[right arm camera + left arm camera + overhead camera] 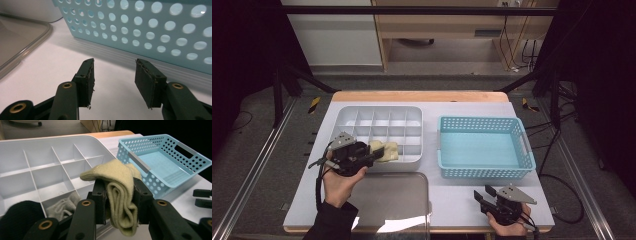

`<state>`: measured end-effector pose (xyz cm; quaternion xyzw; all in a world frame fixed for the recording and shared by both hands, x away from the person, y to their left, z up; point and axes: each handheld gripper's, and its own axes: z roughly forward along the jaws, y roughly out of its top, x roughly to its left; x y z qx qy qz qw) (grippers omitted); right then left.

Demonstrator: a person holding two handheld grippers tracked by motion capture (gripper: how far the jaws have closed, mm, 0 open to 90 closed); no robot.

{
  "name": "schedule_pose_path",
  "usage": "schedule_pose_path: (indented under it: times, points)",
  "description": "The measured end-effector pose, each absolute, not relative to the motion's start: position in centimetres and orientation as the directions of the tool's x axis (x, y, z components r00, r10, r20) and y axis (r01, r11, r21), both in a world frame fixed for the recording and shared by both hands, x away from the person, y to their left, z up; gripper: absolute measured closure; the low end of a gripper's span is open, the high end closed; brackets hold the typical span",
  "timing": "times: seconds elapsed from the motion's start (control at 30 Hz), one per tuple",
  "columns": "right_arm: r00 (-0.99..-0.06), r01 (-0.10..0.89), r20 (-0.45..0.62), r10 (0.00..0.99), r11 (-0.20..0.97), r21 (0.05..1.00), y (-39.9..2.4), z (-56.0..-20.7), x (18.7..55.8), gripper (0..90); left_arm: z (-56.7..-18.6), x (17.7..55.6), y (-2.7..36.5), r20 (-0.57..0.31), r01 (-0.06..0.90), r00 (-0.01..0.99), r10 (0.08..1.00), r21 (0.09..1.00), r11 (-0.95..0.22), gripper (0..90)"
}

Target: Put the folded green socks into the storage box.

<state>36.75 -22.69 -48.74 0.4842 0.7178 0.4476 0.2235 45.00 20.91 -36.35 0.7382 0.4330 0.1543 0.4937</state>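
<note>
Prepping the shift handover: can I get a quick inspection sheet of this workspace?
Surface: white table, wooden far edge.
Job's things: folded yellow-green sock held over the white divided tray; a grey sock and a black item lie in its near compartments.
Clutter: blue perforated basket, nothing in it; clear lid at the near edge.
Grippers: left gripper shut on the sock; right gripper open, nothing between its jaws, near the basket wall.
Cables: one trails from the left gripper; more on the floor at right.
Surroundings: dark frame rails, grey floor, wooden furniture behind.
</note>
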Motion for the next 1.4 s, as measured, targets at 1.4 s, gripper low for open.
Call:
schedule_pose_path:
  times: [1.4]
  points:
    - [-0.442,0.510,0.116,0.889,0.143,0.848,-22.5,-49.1,37.0,50.1,-40.5,51.6,17.9,-0.082,0.618,0.561,0.824,0.703,-0.351,67.1]
